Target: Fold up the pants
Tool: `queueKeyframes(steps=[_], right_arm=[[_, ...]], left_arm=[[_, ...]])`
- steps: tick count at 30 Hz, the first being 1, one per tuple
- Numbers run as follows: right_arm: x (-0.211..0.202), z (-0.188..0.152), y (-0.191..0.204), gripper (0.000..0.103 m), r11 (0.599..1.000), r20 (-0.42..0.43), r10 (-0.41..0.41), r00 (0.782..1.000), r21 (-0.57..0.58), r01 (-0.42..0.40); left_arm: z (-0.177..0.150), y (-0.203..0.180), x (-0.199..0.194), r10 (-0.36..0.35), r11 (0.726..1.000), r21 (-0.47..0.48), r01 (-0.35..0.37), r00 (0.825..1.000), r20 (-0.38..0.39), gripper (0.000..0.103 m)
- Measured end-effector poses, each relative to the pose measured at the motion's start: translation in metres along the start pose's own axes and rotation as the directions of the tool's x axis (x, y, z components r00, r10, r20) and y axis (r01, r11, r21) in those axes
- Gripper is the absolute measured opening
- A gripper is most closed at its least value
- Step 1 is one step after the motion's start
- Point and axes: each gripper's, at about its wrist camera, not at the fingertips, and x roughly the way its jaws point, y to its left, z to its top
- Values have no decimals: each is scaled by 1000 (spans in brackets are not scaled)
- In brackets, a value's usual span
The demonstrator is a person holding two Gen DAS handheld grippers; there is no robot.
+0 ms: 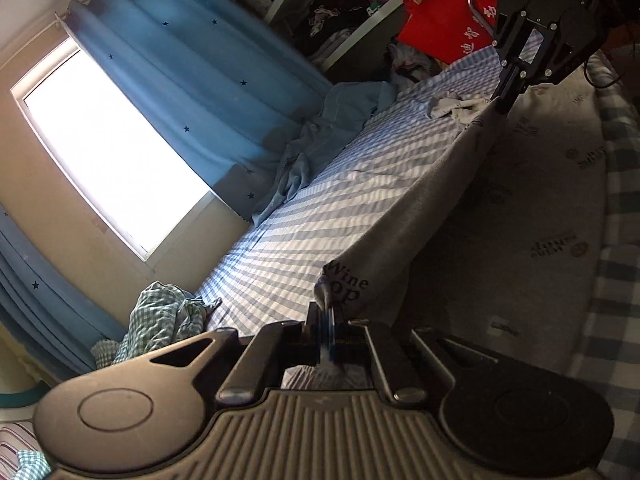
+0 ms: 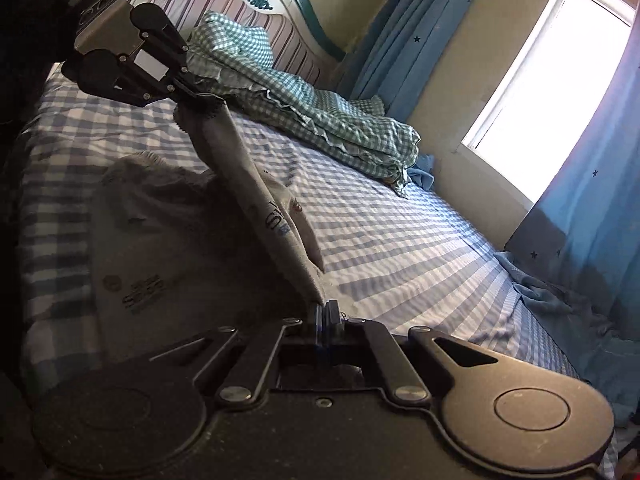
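Grey pants (image 1: 420, 208) with dark printed logos lie on a blue-and-white striped bed (image 1: 304, 216). One edge is lifted and stretched taut between my two grippers. My left gripper (image 1: 326, 312) is shut on one end of that edge, near a "Wine" print. My right gripper (image 1: 505, 98) is shut on the other end, far across the bed. In the right wrist view the right gripper (image 2: 328, 312) pinches the fabric (image 2: 256, 184), and the left gripper (image 2: 196, 98) holds the far end. The rest of the pants (image 2: 140, 248) lies flat in shadow.
A crumpled green checked quilt (image 2: 320, 112) lies by the striped headboard (image 2: 248, 12). Blue cloth (image 1: 332, 128) is bunched against the blue star curtain (image 1: 192, 80) under a bright window (image 1: 108, 152). A red bag (image 1: 444, 16) and cluttered shelves stand past the bed's foot.
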Motion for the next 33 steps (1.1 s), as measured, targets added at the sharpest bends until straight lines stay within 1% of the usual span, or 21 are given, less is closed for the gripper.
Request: queueKeyframes(steps=[2,4,6,10,13,17,21,25,27,30,33], right_arm=[[-5,-8,21,0,1000,-21,-1,1000,-17,0],[-5,-17,44,0,998,-37,-11,999,-59,9],[-5,-24,57,0,998,-41,-20,999,-66,17],[-4,-33,69,0,997,-37,-51,998,-65,48],[-6,-35,77,0,996,-38,-42,998,-84,39],[-10,-37,84,0,995,-38,-30,999,-98,27],[-13,-35,90,0,994,-39,-25,999,-109,21],[-19,-27,94,0,994,-24,1,1000,-112,-4],[-18,-25,99,0,992,-27,16,999,-123,-19],[-12,-26,107,0,991,-45,39,998,-122,-44],[-12,-29,111,0,992,-61,44,997,-119,-51]], left_arm=[[-9,-17,-4,1,1000,29,-1,1000,-7,3],[-16,-33,-4,5,998,66,-3,1000,-20,3],[-23,-47,-4,8,996,93,-5,1000,-27,3],[-32,-64,-9,24,990,139,-20,999,-23,3],[-38,-68,-11,14,992,125,-10,999,-34,3],[-47,-76,-16,23,990,140,-18,999,-36,2],[-50,-76,-20,56,979,196,-51,998,-20,2],[-51,-67,-25,81,974,215,-75,997,-17,2],[-55,-67,-24,64,974,222,-55,997,-35,2],[-66,-74,-22,5,975,223,12,997,-75,2],[-74,-82,-22,-17,978,205,36,995,-94,3]])
